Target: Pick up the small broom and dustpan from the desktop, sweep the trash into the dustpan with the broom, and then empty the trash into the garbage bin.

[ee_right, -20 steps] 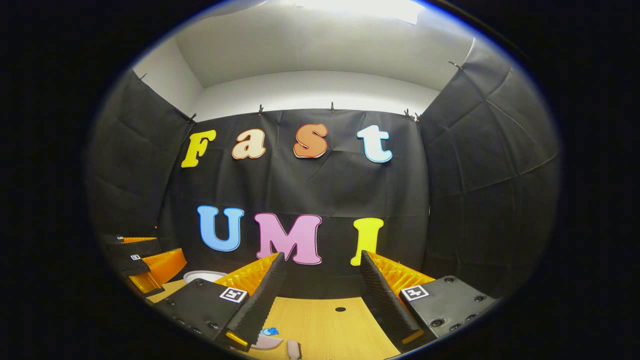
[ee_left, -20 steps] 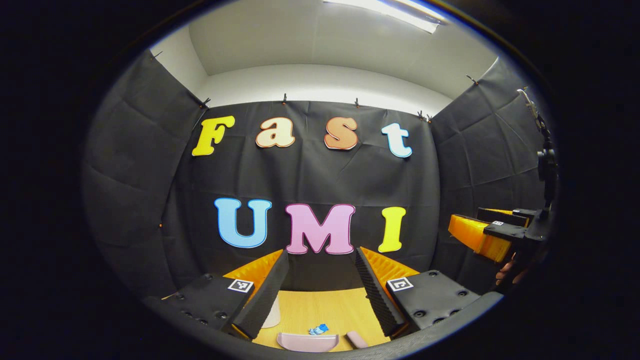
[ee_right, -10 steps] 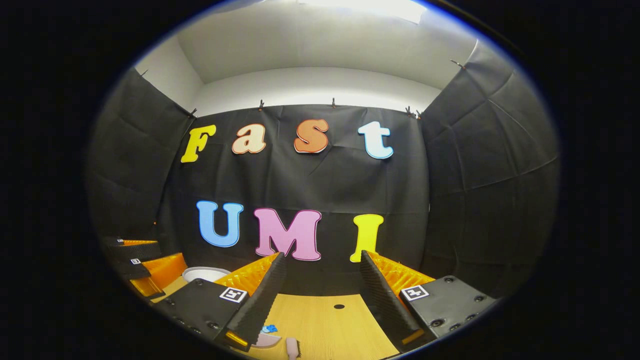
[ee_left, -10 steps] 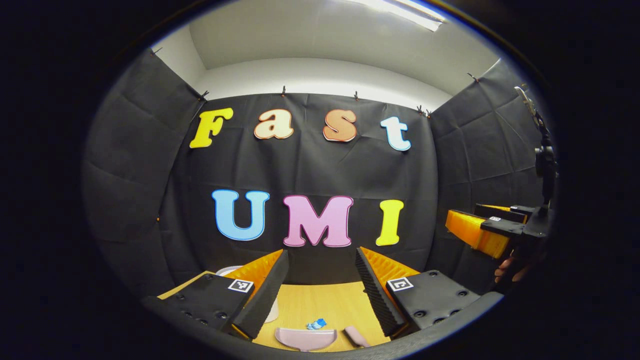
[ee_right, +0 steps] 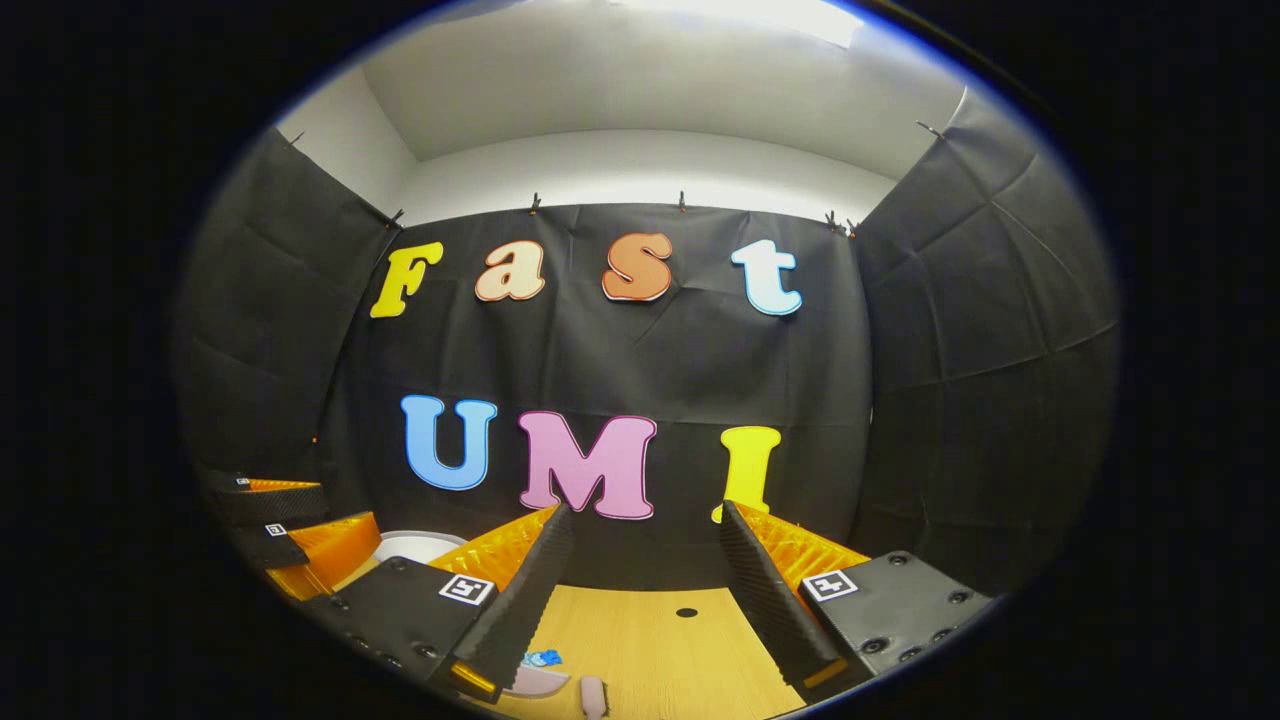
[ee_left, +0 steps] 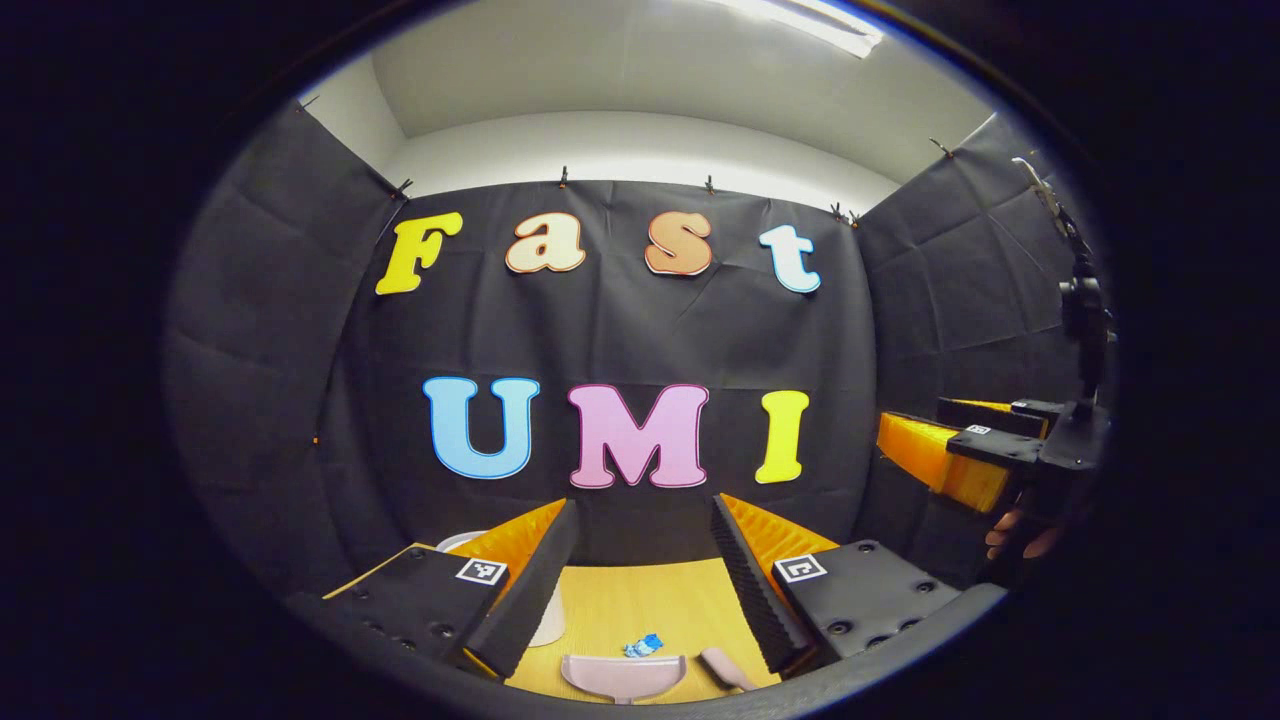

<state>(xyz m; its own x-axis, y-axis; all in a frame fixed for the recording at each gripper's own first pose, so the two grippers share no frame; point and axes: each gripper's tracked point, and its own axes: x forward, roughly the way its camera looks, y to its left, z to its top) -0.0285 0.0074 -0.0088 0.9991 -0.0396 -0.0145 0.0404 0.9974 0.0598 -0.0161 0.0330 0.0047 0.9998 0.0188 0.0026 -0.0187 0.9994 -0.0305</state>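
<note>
A pink dustpan (ee_left: 622, 675) lies on the wooden desktop (ee_left: 640, 605) at the near edge of the left gripper view. A small blue scrap of trash (ee_left: 642, 647) sits just beyond it, and the pink broom (ee_left: 725, 668) lies to its right. My left gripper (ee_left: 642, 505) is open above them, holding nothing. My right gripper (ee_right: 644, 512) is also open and empty, and it shows farther right (ee_left: 960, 455), held by a hand (ee_left: 1015, 535). In the right gripper view the dustpan (ee_right: 535, 682), trash (ee_right: 543, 658) and broom (ee_right: 593, 695) lie low left, partly behind my left finger.
A white garbage bin (ee_left: 548, 620) stands on the desk behind the left finger; its rim (ee_right: 415, 545) shows at the left of the right gripper view, near the left gripper (ee_right: 290, 525). A small dark hole (ee_right: 687, 612) marks the desktop. Black cloth walls close in the booth.
Both cameras have tipped slightly downward, so a little more desktop shows. The dustpan, trash and broom have not moved. Both grippers stay open.
</note>
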